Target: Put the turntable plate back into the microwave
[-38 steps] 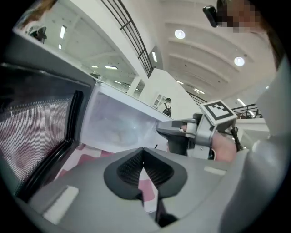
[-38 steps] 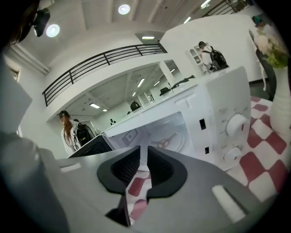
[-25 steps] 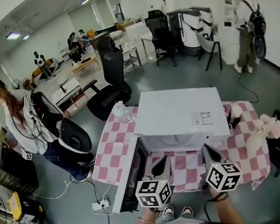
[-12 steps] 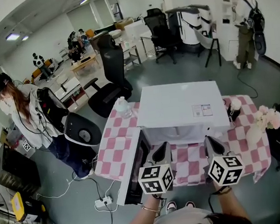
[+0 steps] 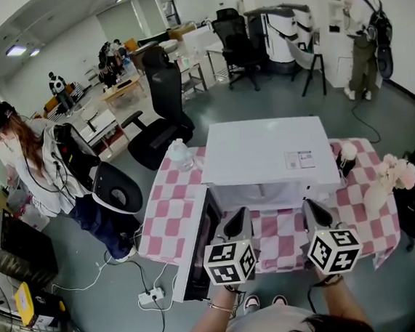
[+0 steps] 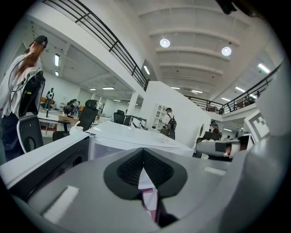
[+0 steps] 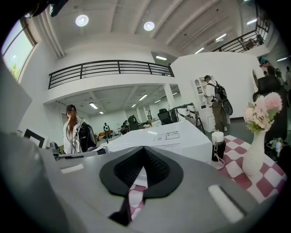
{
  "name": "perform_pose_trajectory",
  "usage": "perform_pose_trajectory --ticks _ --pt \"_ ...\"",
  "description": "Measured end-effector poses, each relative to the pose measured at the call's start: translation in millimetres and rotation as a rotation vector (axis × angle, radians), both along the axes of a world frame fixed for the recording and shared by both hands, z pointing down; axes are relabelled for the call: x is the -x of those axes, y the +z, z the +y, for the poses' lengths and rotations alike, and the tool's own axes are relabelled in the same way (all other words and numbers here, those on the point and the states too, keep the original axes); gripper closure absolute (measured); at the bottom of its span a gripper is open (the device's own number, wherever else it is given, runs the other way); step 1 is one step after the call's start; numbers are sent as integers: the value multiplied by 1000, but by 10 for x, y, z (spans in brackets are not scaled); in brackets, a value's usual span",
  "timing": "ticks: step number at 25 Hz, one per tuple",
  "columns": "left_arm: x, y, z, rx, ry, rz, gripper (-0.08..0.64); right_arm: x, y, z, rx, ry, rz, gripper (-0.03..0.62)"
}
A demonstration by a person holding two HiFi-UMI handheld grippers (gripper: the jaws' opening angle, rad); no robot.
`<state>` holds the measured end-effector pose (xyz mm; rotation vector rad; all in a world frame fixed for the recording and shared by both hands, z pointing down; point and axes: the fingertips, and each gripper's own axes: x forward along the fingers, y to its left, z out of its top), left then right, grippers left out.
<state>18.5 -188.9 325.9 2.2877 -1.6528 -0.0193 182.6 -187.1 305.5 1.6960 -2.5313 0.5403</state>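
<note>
The white microwave (image 5: 269, 159) stands on a table with a pink and white checked cloth (image 5: 169, 202). Its door (image 5: 196, 257) hangs open to the left. My left gripper (image 5: 239, 215) is held just before the oven's open front, shut with nothing between its pads. My right gripper (image 5: 311, 206) is level with it to the right, also shut and empty. In the left gripper view the shut gripper (image 6: 143, 157) points at the microwave (image 6: 132, 135) and the door (image 6: 45, 161). In the right gripper view the shut gripper (image 7: 143, 154) faces the microwave (image 7: 159, 136). No turntable plate shows in any view.
A clear bottle (image 5: 180, 157) stands on the table's far left corner. A dark bottle with a white cap (image 7: 218, 145) and a white vase of pink flowers (image 7: 257, 136) stand right of the microwave. A person (image 5: 37, 174) and office chairs (image 5: 166, 118) are beyond the table.
Both grippers keep their places before the microwave, still shut. The person at the left has shifted a little.
</note>
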Motion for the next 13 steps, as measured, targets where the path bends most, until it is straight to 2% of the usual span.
perform_pose_trajectory --ticks 13 --pt "1 94 -56 20 -8 -10 560 -23 43 -67 3 -2 8 583"
